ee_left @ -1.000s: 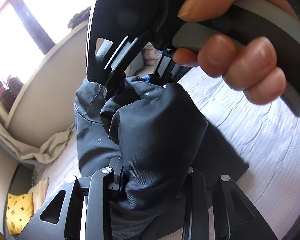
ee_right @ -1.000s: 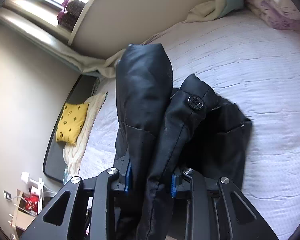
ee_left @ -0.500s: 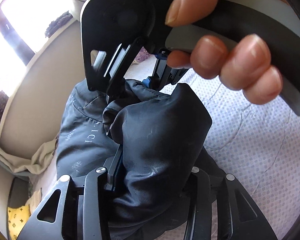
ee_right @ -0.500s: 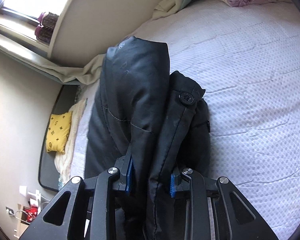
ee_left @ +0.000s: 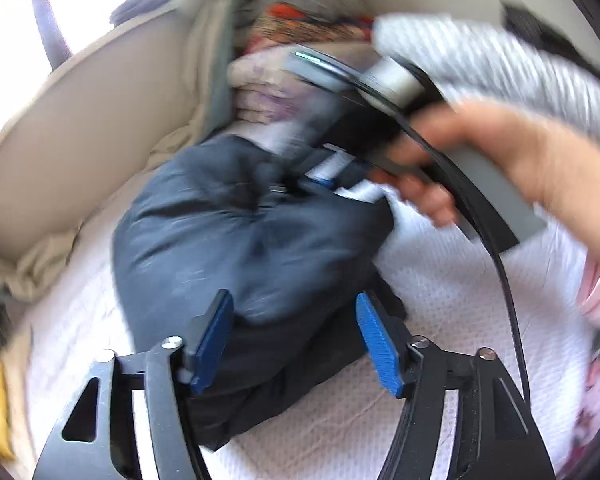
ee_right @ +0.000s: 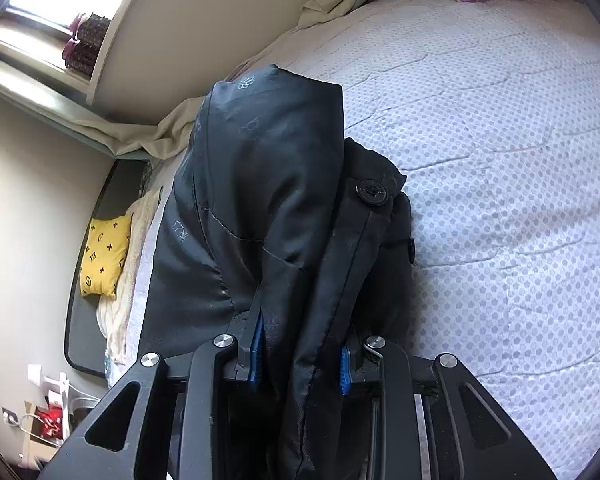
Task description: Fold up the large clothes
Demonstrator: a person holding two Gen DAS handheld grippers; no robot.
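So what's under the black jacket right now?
The black jacket lies on the white dotted bedspread, visible all around it. Whatever sits directly beneath the bundle is covered by the fabric.

Black jacket (ee_right: 260,184): smooth woven cloth, slight sheen, matt plastic button (ee_right: 373,191). Bedspread (ee_right: 500,152): white quilted cloth, dotted texture. Gripper pads (ee_left: 380,344): ribbed blue rubber-like on matt black plastic arms with shiny metal screws.

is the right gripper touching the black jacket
Touching. The right wrist view shows the right gripper with both blue pads pressed on a bunched fold of the black jacket.
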